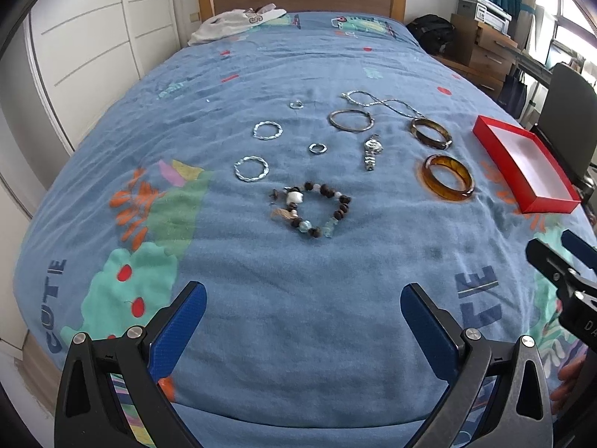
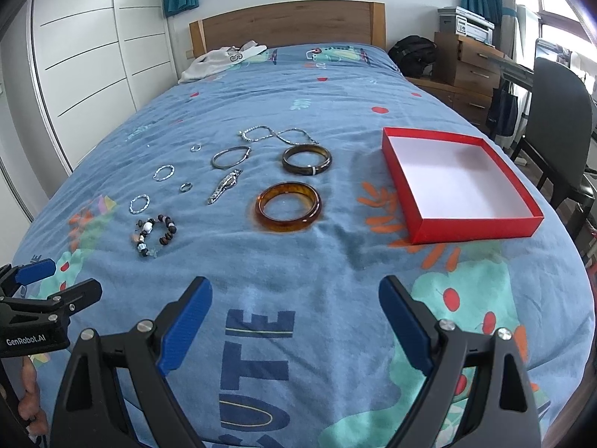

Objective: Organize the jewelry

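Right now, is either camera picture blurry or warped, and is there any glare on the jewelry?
Left wrist view: strong fisheye bend at the bed edges, dark corners, sharp on the beaded bracelet. Right wrist view: same warping, window light blown out at right, a soft sheen on the amber bangle, red box crisp.

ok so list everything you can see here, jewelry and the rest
amber bangle: 1, translucent orange-brown, on the bedspread left of the box
dark bangle: 1, brown-black, behind the amber one
silver chain: 1, silver, farthest back
thin bangle: 1, silver, left of the dark bangle
wristwatch: 1, silver, middle
twisted hoops: 2, silver, left side
small rings: 2, silver, one mid, one farther back
beaded bracelet: 1, brown, white and pale blue, nearest
red box: 1, red with white inside, empty, right
bedspread: 1, blue, printed
headboard: 1, wood
clothing: 1, white, near the headboard
backpack: 1, black, beside the bed
chair: 1, dark, right
left gripper: open
right gripper: open
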